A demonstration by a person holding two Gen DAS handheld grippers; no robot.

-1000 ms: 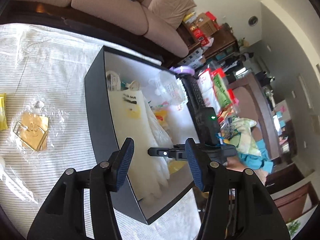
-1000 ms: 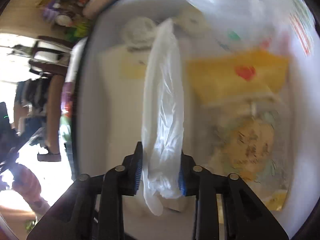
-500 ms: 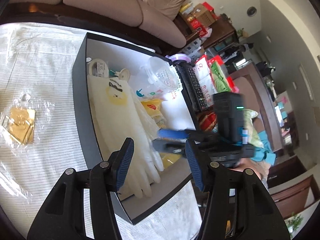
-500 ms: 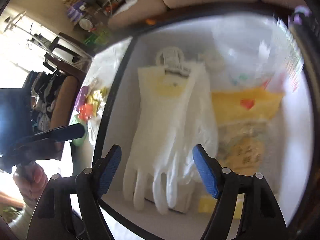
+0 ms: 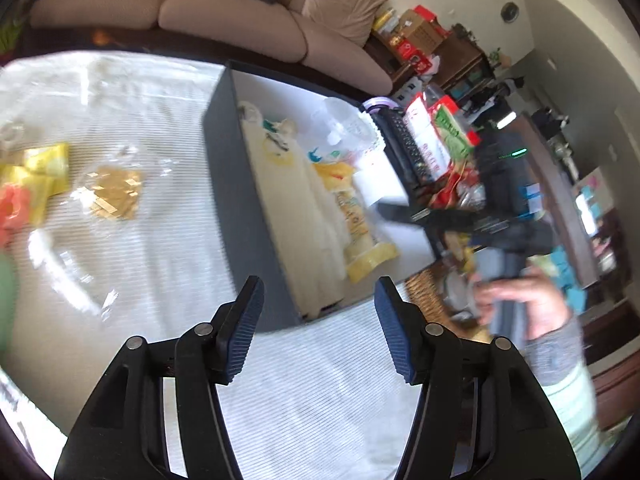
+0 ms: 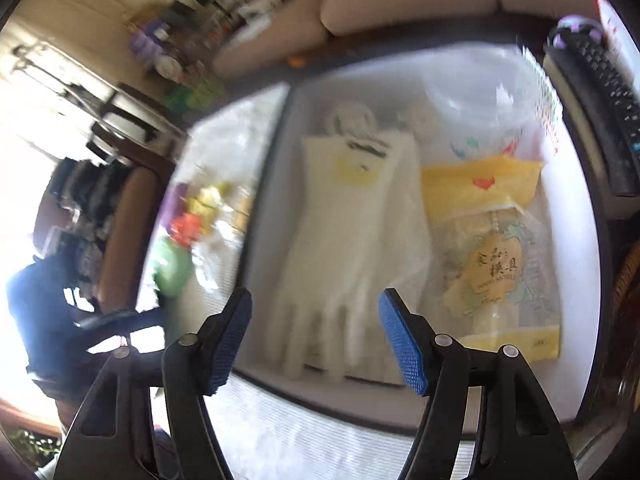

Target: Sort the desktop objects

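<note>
Dark grey box (image 5: 240, 184) with white inside, cream gloves (image 6: 344, 248), yellow packet (image 6: 480, 188), white pinstriped tablecloth (image 5: 320, 380)

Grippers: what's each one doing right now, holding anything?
Left gripper: open, jaws just widened, nothing between them.
Right gripper: open, jaws just widened, empty above the white rubber gloves.
</note>
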